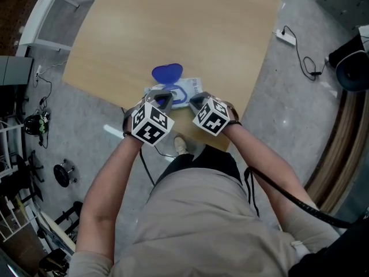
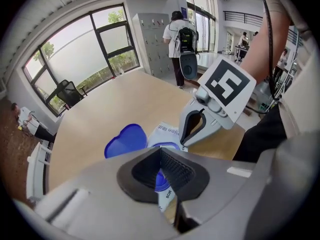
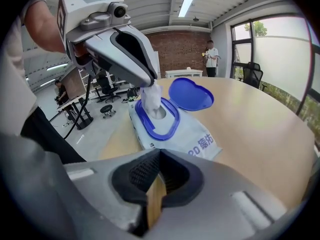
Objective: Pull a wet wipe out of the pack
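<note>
A pale blue wet wipe pack [image 1: 189, 88] lies near the front edge of the wooden table [image 1: 173, 27], its blue heart-shaped lid [image 1: 167, 73] flipped open. In the right gripper view my left gripper [image 3: 149, 84] is shut on a white wipe [image 3: 150, 98] that stands up out of the pack's [image 3: 190, 134] blue-rimmed opening. In the head view the left gripper [image 1: 164, 101] hangs over the opening. The right gripper [image 1: 196, 103] sits just beside it at the pack's near right end. Its jaws are shut with nothing between them, as the left gripper view shows [image 2: 183, 141].
The table's front edge runs right under both hands. A power strip with a cable [image 1: 286, 36] lies on the floor to the right, and a white shelf [image 1: 40, 16] stands to the left. A person with a backpack [image 2: 179, 39] stands beyond the far side of the table.
</note>
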